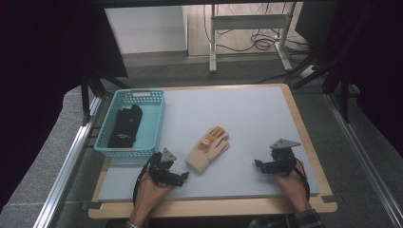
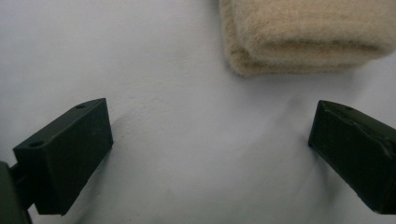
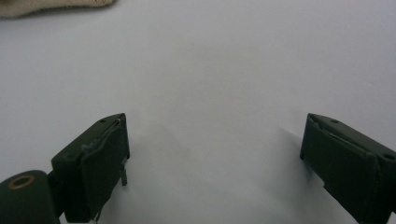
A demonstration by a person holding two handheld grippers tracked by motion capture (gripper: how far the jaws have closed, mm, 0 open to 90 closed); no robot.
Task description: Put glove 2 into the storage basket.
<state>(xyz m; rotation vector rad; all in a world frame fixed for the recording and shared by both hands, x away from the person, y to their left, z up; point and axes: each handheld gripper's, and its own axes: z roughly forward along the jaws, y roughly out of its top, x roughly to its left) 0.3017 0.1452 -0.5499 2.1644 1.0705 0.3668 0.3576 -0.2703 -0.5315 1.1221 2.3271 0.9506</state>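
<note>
Near tabletop's front edge, I note glove (image 1: 207, 149) cuff just ahead of spread, empty left gripper (image 1: 183, 176); right gripper (image 1: 258, 164), also spread and empty, sits farther off.

We see a cream knit glove with orange-yellow fingers (image 1: 208, 149) between our black tongs, and a black glove (image 1: 125, 126) in the turquoise plastic lattice basket (image 1: 155, 124) beyond the left tongs (image 1: 183, 176).

Left gripper (image 1: 183, 175) and right gripper (image 1: 257, 164), fingers wide apart.
</note>
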